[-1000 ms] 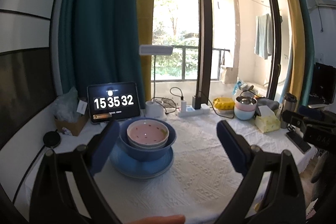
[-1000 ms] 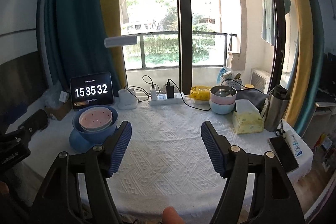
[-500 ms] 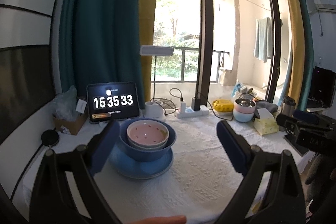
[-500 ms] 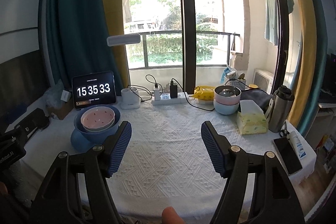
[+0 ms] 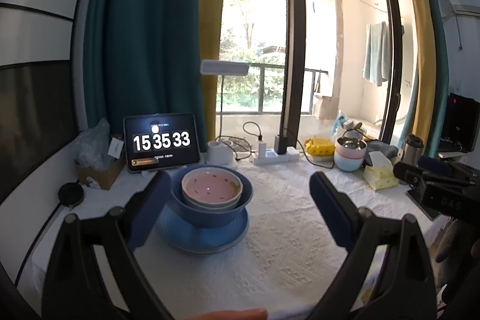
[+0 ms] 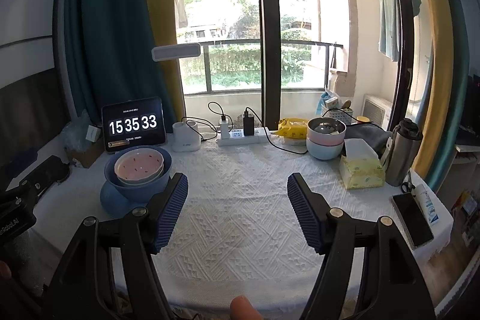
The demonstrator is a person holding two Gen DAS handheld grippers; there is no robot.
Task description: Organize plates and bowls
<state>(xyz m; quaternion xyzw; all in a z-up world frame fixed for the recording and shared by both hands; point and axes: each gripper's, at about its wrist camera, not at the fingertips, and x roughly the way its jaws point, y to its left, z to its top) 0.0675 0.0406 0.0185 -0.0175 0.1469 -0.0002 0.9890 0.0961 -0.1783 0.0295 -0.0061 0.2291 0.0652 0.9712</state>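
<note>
Both your grippers gape wide, holding nothing.
Your right gripper (image 6: 237,212) view alone shows the phone (image 6: 412,219) lower right; your left gripper (image 5: 237,209) frames the bowl stack (image 5: 211,195).

Each of the tongs was a black forked frame whose two arms ended in a dark blue pad. On the right tongs (image 6: 237,210) the pads (image 6: 172,210) were finely ribbed across their inner faces, and round silver screws (image 6: 334,212) sat on top of each arm behind the pads. The left tongs (image 5: 237,207) had the same black arms, blue pads and dull round screw heads (image 5: 116,211). A bare fingertip (image 6: 241,308) showed at the lower edge, between the arms.
</note>
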